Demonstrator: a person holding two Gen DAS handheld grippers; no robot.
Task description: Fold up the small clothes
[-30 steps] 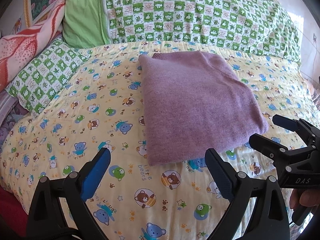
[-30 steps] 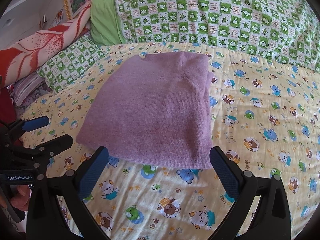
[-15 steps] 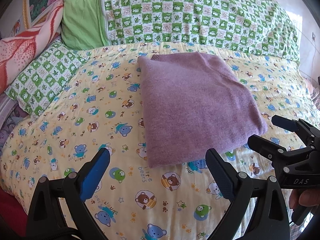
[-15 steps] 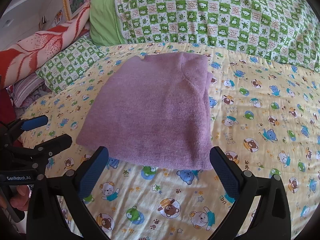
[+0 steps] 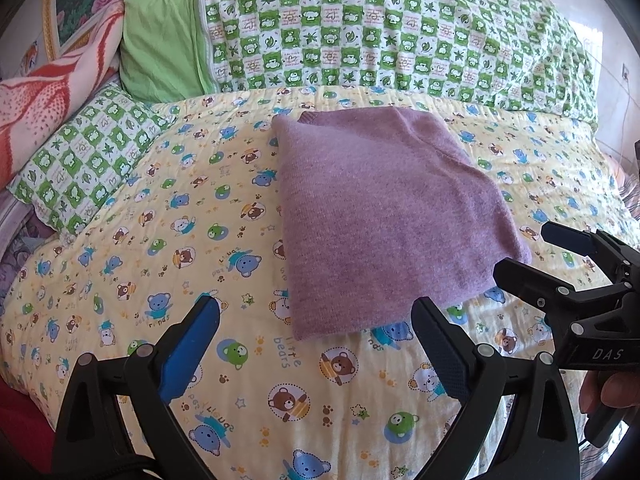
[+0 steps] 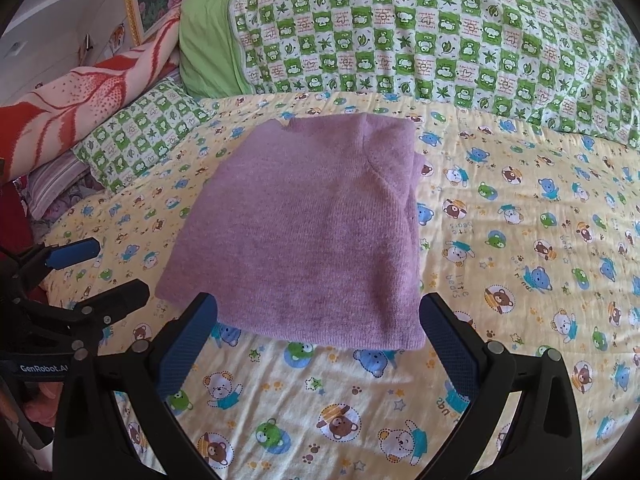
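A folded purple knit sweater (image 5: 384, 216) lies flat on the yellow bear-print bedspread (image 5: 160, 240); it also shows in the right wrist view (image 6: 312, 232). My left gripper (image 5: 316, 336) is open and empty, held just short of the sweater's near left corner. My right gripper (image 6: 318, 326) is open and empty, with the sweater's near edge between its fingers in the picture. Each gripper shows in the other's view: the right one (image 5: 560, 260) at the sweater's right, the left one (image 6: 92, 268) at its left.
A green-checked quilt (image 5: 380, 28) and a plain green pillow (image 5: 160, 40) lie along the back. A checked pillow (image 5: 80, 156) and a red-patterned blanket (image 5: 48, 92) sit at the left. The bedspread (image 6: 520, 240) stretches to the right.
Both grippers have drawn back slightly toward me, so the sweater sits a little farther away. Both stay open. The sweater has not moved.
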